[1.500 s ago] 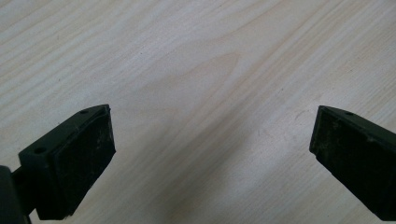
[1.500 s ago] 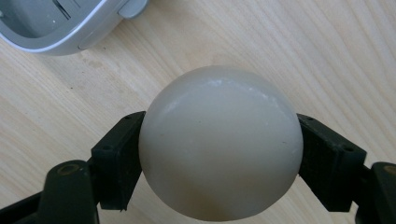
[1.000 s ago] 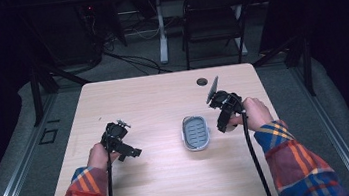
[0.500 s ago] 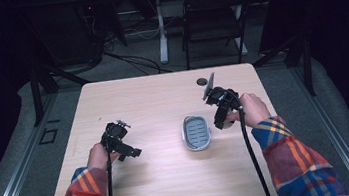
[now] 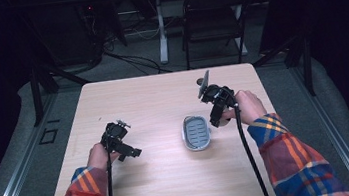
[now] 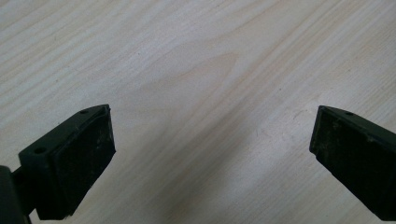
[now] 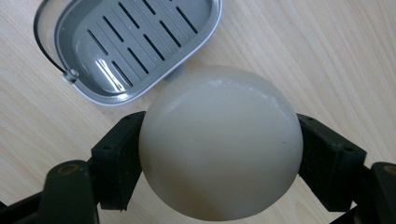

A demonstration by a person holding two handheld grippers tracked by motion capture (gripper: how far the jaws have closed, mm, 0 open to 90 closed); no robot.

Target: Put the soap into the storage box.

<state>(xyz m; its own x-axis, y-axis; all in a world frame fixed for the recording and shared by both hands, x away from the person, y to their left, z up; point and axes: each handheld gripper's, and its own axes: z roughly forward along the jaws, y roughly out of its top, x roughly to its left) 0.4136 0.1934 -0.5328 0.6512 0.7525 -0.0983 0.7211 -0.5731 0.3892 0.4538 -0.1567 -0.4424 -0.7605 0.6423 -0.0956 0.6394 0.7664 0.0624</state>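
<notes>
A grey oval soap dish (image 5: 196, 133) with a slotted insert lies right of the table's middle. My right gripper (image 5: 216, 119) hovers just to its right, shut on a round cream-white soap (image 7: 222, 147). In the right gripper view the soap sits between both jaws, and the soap dish (image 7: 135, 42) lies beyond it at the upper left. A wire bail shows at the dish's left rim. My left gripper (image 5: 130, 153) is at the table's left, low over bare wood. Its jaws stand wide open in the left gripper view (image 6: 212, 140) with nothing between them.
The light wooden table (image 5: 152, 100) has bare room in the middle and at the front. A dark chair (image 5: 211, 20) and a white desk leg (image 5: 161, 34) stand beyond the far edge. Cables trail from both grippers toward the front edge.
My right gripper has shifted slightly left, toward the soap dish, with the soap still in it. The left gripper has stayed put.
</notes>
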